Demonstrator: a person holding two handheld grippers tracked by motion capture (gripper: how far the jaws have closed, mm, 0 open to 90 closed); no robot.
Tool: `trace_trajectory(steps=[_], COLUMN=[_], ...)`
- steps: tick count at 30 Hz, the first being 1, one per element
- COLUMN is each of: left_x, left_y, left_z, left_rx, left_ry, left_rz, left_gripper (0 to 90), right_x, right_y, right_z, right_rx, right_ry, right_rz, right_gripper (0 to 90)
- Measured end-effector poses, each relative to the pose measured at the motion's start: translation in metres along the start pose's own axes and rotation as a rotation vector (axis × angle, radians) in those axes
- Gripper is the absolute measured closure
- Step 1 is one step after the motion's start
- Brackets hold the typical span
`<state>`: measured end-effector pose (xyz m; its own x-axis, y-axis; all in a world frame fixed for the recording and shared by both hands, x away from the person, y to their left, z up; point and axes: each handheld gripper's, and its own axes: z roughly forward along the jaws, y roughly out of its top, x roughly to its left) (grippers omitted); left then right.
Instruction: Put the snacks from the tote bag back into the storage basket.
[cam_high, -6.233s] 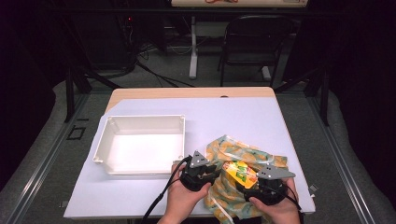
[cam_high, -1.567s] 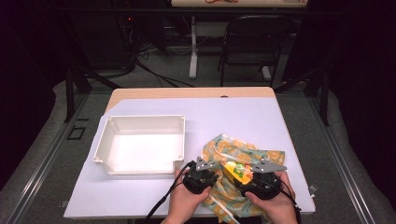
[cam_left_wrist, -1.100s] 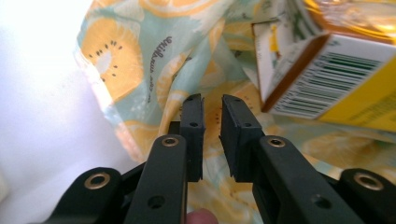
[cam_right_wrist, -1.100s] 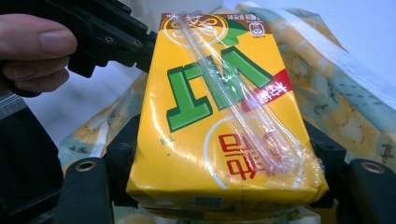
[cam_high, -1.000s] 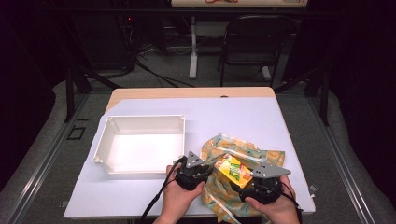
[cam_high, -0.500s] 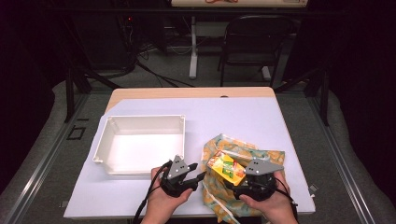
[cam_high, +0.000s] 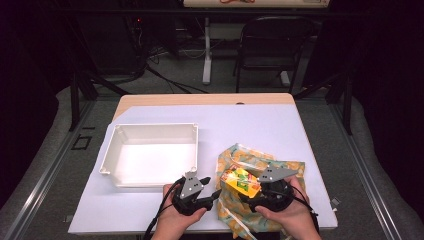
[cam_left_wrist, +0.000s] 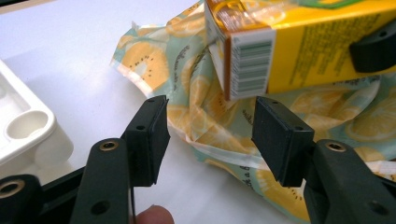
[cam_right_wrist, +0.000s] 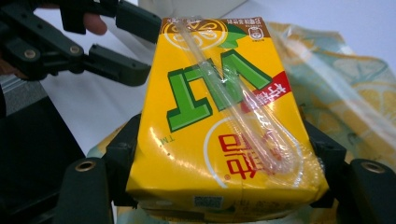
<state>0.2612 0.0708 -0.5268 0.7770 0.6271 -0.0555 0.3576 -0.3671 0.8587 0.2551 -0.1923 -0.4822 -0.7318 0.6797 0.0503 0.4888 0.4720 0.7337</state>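
Your right gripper (cam_high: 248, 192) has its jaws closed on the yellow drink carton (cam_right_wrist: 219, 116): in the right gripper view one black jaw presses each long side of the carton, near its lower end, and the carton runs forward out of the jaws, away from you. A clear wrapped straw (cam_right_wrist: 233, 98) lies slantwise across the carton's upper face. In the high view the carton (cam_high: 240, 180) sits lifted above the lemon-print bag (cam_high: 250, 160), which lies crumpled on the worktop (cam_high: 260, 125) below and beyond those jaws.

Your left gripper (cam_left_wrist: 208, 135) has its jaws spread wide apart with nothing between the pads. Straight ahead of them, slightly above the right-hand pad, is the barcode end of the carton (cam_left_wrist: 289, 51), close but not touching. The bag (cam_left_wrist: 196, 93) spreads under and past the gap between the jaws, its edge resting on the worktop just in front of them. To the left of the left-hand jaw you see a corner of the white tray (cam_left_wrist: 28, 130); in the high view that tray (cam_high: 150, 127) stands just beyond your left gripper (cam_high: 212, 187), well to the side of the carton.
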Motion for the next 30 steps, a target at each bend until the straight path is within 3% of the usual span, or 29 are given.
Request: trace_trajectory(steps=[5, 14, 20, 30], left_x=[-0.001, -0.011, -0.008, -0.01], left_y=[-0.001, -0.001, -0.003, -0.004], left_z=[0.001, 0.007, 0.009, 0.011], left_rx=[-0.003, -0.002, 0.01, 0.022], left_ry=[-0.006, -0.01, -0.004, -0.013], left_rz=[-0.004, 0.063, 0.049, 0.056], left_gripper=[47.0, 42.4, 42.8, 43.2], right_x=[0.0, -0.004, -0.006, -0.005], right_y=[-0.005, -0.004, -0.005, -0.003], right_z=[0.006, 0.007, 0.011, 0.014], right_rx=[0.031, 0.043, 0.097, 0.118], right_ry=[-0.009, -0.006, -0.003, -0.023], right_rz=[-0.005, 0.02, 0.018, -0.01], right_gripper=[30.7, 30.6, 30.4, 30.4])
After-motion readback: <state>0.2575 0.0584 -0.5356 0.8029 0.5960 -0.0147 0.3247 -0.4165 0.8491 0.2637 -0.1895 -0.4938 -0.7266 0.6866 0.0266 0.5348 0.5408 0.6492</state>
